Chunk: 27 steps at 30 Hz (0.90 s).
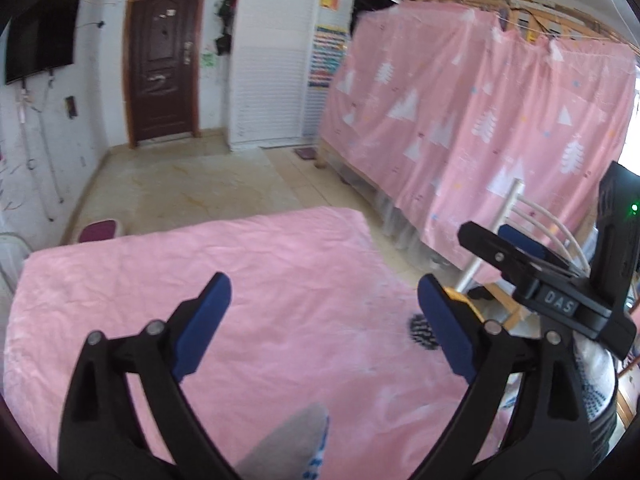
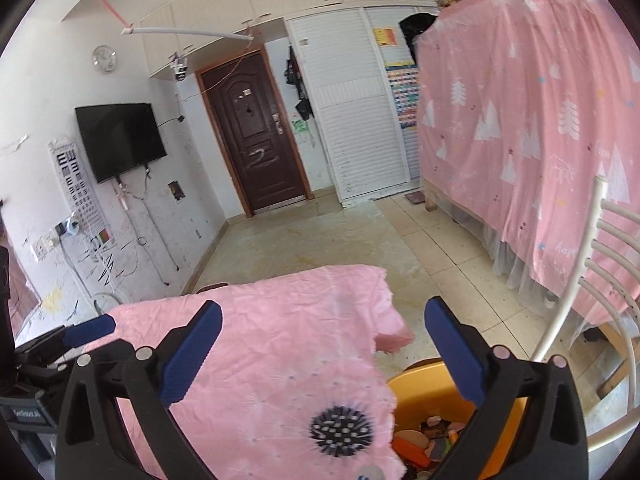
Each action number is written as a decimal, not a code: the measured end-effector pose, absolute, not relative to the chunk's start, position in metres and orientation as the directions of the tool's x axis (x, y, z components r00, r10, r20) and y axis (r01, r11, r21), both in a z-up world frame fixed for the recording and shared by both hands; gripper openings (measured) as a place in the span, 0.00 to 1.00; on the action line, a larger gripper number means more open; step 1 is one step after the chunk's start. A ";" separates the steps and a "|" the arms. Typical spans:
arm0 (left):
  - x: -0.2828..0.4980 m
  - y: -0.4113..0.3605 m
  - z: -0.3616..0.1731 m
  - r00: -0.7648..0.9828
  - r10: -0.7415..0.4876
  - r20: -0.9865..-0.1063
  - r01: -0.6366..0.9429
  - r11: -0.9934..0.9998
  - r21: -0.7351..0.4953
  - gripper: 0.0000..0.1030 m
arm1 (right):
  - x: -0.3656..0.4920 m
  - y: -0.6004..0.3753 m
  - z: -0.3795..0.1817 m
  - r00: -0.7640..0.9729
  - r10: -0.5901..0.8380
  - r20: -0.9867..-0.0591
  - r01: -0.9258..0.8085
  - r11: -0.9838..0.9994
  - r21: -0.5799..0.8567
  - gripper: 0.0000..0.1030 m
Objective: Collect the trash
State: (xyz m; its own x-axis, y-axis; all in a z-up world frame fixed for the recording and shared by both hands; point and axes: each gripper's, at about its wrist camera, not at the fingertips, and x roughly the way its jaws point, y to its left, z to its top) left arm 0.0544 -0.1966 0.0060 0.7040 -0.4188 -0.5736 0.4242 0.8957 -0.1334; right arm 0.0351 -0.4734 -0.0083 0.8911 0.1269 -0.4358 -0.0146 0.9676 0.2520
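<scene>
Left wrist view: the left gripper (image 1: pixel 324 320) is held wide open and empty above the pink-covered tabletop (image 1: pixel 200 280); no trash is seen on the cloth, so a closing grasp could snag fabric instead. Right wrist view: the right gripper (image 2: pixel 324 356) is likewise spread and empty, and the trash (image 2: pixel 432 436) lies in the yellow bin (image 2: pixel 420 388) just beside the tabletop edge, where the bin could be knocked by a low pass.

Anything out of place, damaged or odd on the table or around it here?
The pink tablecloth has a ragged, torn-looking edge beside the orange bin, which holds scraps. The wall beneath the TV is heavily scribbled. Both grippers, left and right, are open and empty.
</scene>
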 end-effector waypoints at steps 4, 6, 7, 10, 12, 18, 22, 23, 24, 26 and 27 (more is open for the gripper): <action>0.051 -0.167 0.006 0.753 -0.353 -0.556 0.363 0.927 -0.098 0.88 | 0.039 -0.444 -0.010 0.888 0.159 -0.431 -0.054 0.968 0.246 0.89; 0.049 -0.151 0.006 0.779 -0.314 -0.543 0.324 0.943 -0.081 0.88 | 0.042 -0.430 -0.012 0.884 0.172 -0.434 -0.075 0.970 0.232 0.89; 0.048 -0.144 0.006 0.788 -0.301 -0.538 0.309 0.948 -0.078 0.89 | 0.044 -0.421 -0.013 0.881 0.181 -0.438 -0.088 0.971 0.224 0.89; 0.046 -0.122 0.006 0.810 -0.256 -0.527 0.258 0.964 -0.072 0.89 | 0.048 -0.398 -0.016 0.871 0.199 -0.449 -0.119 0.972 0.201 0.89; 0.044 -0.107 0.006 0.822 -0.229 -0.522 0.226 0.972 -0.071 0.89 | 0.051 -0.381 -0.018 0.865 0.211 -0.456 -0.141 0.973 0.183 0.89; 0.042 -0.071 0.006 0.837 -0.180 -0.517 0.151 0.984 -0.097 0.89 | 0.054 -0.344 -0.026 0.842 0.241 -0.482 -0.196 0.970 0.141 0.89; 0.044 -0.054 0.008 0.844 -0.149 -0.516 0.109 0.988 -0.106 0.89 | 0.057 -0.329 -0.029 0.831 0.258 -0.494 -0.225 0.966 0.126 0.89; 0.045 -0.053 0.008 0.845 -0.144 -0.515 0.103 0.989 -0.107 0.89 | 0.058 -0.325 -0.030 0.828 0.261 -0.497 -0.231 0.965 0.123 0.89; 0.045 -0.051 0.009 0.846 -0.139 -0.515 0.096 0.989 -0.109 0.89 | 0.058 -0.323 -0.030 0.826 0.263 -0.499 -0.234 0.965 0.121 0.89; 0.047 -0.046 0.010 0.848 -0.127 -0.515 0.082 0.991 -0.110 0.89 | 0.058 -0.322 -0.031 0.823 0.268 -0.501 -0.241 0.963 0.120 0.89; 0.046 -0.045 0.010 0.849 -0.124 -0.515 0.076 0.991 -0.112 0.89 | 0.059 -0.321 -0.032 0.821 0.270 -0.503 -0.244 0.963 0.119 0.89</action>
State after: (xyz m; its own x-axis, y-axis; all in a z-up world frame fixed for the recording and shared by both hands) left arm 0.0457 -0.0446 0.0098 0.8485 -0.1237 -0.5145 0.0764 0.9908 -0.1121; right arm 0.0590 -0.3213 -0.0318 0.8213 0.2699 -0.5026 -0.2437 0.9626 0.1188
